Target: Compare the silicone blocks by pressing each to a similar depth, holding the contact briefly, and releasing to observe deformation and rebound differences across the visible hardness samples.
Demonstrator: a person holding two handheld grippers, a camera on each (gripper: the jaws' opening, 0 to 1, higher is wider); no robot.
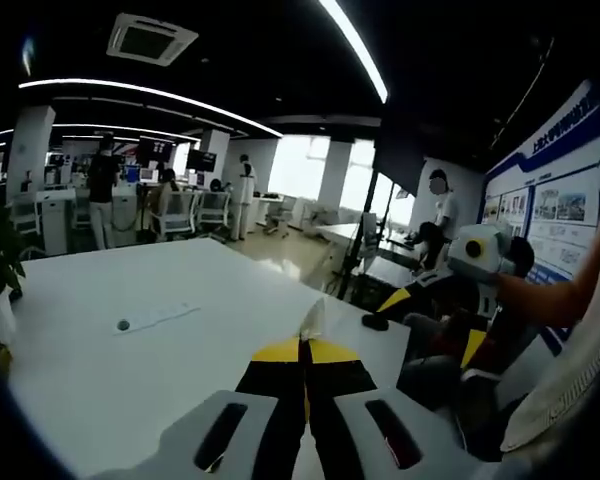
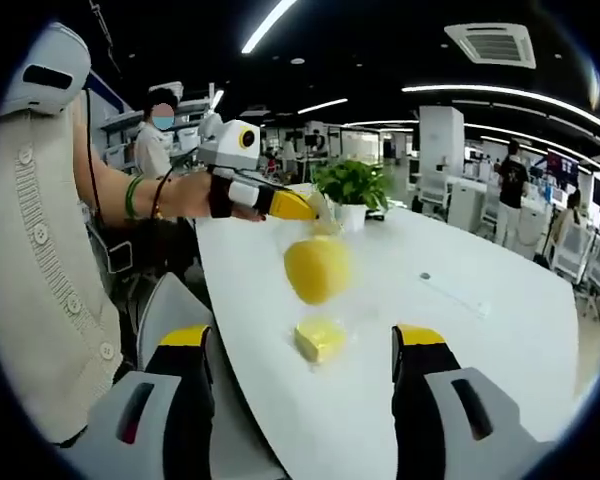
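A yellow silicone block (image 2: pixel 317 268) hangs above the white table (image 2: pixel 500 350), seemingly inside a clear wrap whose top edge is pinched by my left gripper (image 2: pixel 302 207). In the left gripper view that gripper (image 1: pixel 306 345) is shut, with a thin translucent flap (image 1: pixel 313 318) sticking up between its tips. A second, flatter yellow block (image 2: pixel 320 340) lies on the table just below the hanging one. My right gripper (image 2: pixel 302 338) stands open, its jaws wide on either side of the lying block and short of it. It also enters the left gripper view as the right gripper (image 1: pixel 380 315) at the table's edge.
A potted plant (image 2: pixel 355 185) stands on the table behind the blocks. A small round thing (image 1: pixel 123 324) and a flat white strip (image 1: pixel 165 316) lie farther out. The person's knitted sleeve (image 2: pixel 40 250) is at the left. Office desks, chairs and people stand beyond.
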